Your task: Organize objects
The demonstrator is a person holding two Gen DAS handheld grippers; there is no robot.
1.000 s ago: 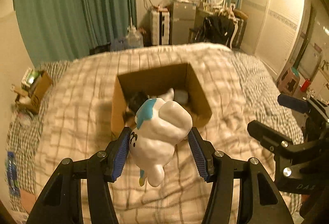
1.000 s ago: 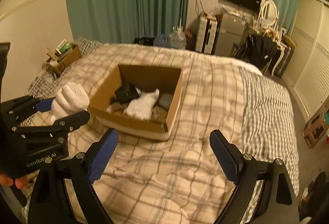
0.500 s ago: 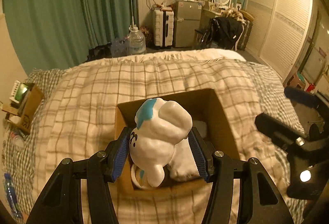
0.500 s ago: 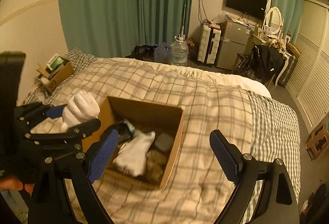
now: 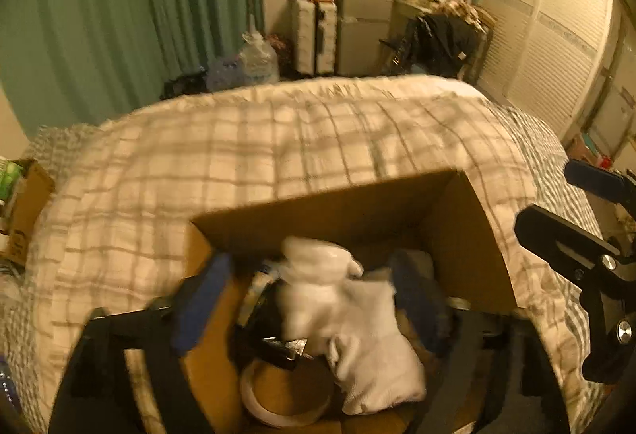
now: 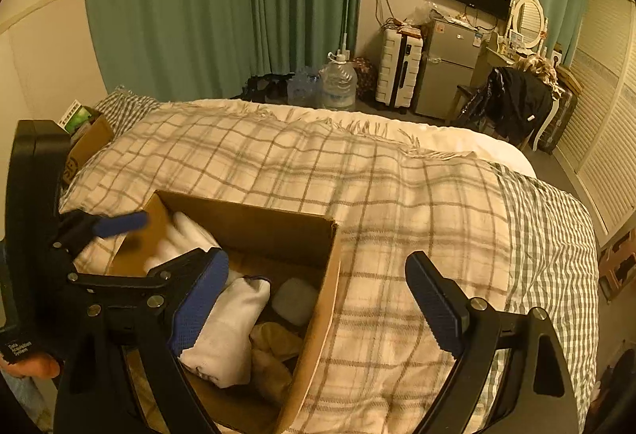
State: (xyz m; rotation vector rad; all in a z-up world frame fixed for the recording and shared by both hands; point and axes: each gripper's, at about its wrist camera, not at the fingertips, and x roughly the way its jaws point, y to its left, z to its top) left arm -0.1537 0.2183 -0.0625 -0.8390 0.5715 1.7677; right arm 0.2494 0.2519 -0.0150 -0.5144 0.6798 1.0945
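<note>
Jaws of left hand-held gripper (image 5: 306, 298) opening, white toy (image 5: 318, 267) now released into box (image 5: 469, 235).

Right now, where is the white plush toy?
In the left wrist view the white plush toy lies inside the cardboard box on the bed, against the white cloth, between the opening pads of the left gripper.

At lower left of the right wrist view, the left gripper (image 6: 167, 239) is a black plastic frame with silver screws, blue textured finger pads and small white lettering. The right gripper (image 6: 314, 298) has matching black arms and blue pads.
</note>
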